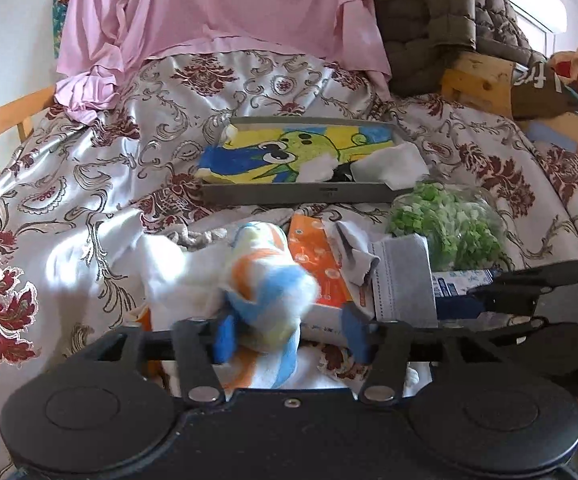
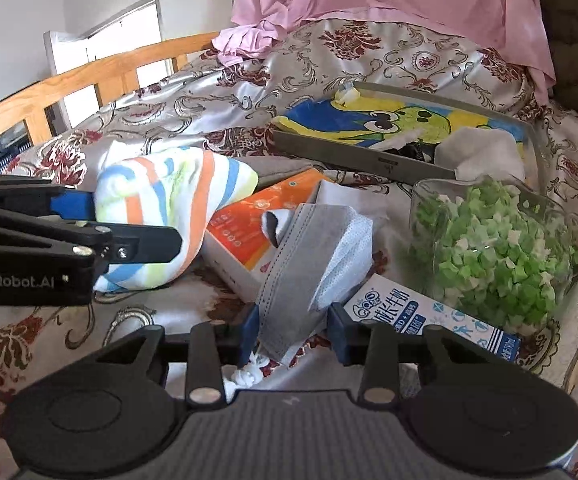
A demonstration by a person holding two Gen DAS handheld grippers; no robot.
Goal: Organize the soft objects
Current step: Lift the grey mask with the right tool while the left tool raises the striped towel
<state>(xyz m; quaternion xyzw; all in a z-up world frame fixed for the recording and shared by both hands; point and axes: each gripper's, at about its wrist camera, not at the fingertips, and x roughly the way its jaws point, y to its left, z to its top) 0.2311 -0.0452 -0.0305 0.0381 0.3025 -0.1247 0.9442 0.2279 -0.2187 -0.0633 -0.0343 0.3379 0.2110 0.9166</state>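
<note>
A striped sock (image 1: pixel 267 280), white with orange, blue and yellow bands, lies between the fingers of my open left gripper (image 1: pixel 291 330); its left pad touches the sock, the right pad stands apart. In the right wrist view the sock (image 2: pixel 169 204) bulges over the left gripper's fingers (image 2: pixel 145 240). A grey face mask (image 2: pixel 309 248) drapes between the fingers of my right gripper (image 2: pixel 295 330), whose jaws stand wide beside it. A grey tray (image 2: pixel 353 160) behind holds a cartoon-print towel (image 2: pixel 389 124) and white cloth (image 2: pixel 477 152).
An orange box (image 2: pixel 249 224), a milk carton (image 2: pixel 429 316) and a clear jar of green paper stars (image 2: pixel 497 252) lie on the floral bedspread (image 1: pixel 69 200). Pink fabric (image 1: pixel 217 12) hangs behind. A wooden bed rail (image 2: pixel 69 84) runs at left.
</note>
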